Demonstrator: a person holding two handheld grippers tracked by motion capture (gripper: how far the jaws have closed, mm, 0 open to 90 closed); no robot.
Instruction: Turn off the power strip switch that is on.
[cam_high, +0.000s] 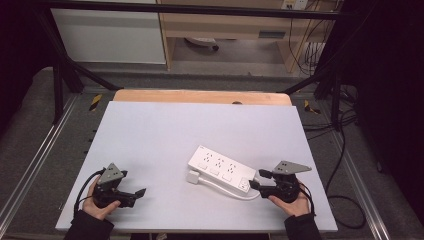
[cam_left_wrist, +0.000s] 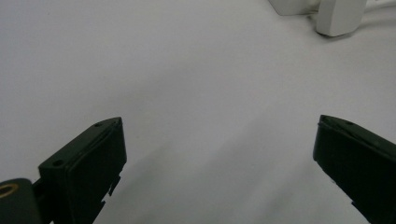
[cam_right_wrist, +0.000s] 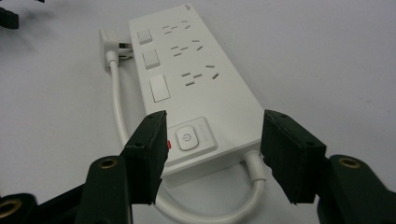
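right claw (cam_right_wrist: 212, 154): jaws wide, straddling the switch end of the white rigid plastic power strip (cam_right_wrist: 196, 88) | left claw (cam_left_wrist: 219, 163): wide, nothing between, strip's plug ahead | looks light, stiff, kinda slick, so I'd pinch its long sides, not the floppy white cord (cam_right_wrist: 119, 112)

This looks like a lab or recording workroom. A black metal frame (cam_high: 70, 67) stands around a pale worktop (cam_high: 165, 135), aluminium rails (cam_high: 30, 160) run along the grey carpeted floor (cam_high: 30, 115), loose cables (cam_high: 345, 145) trail at the right, and plain wooden shelving (cam_high: 225, 25) lines the far wall.
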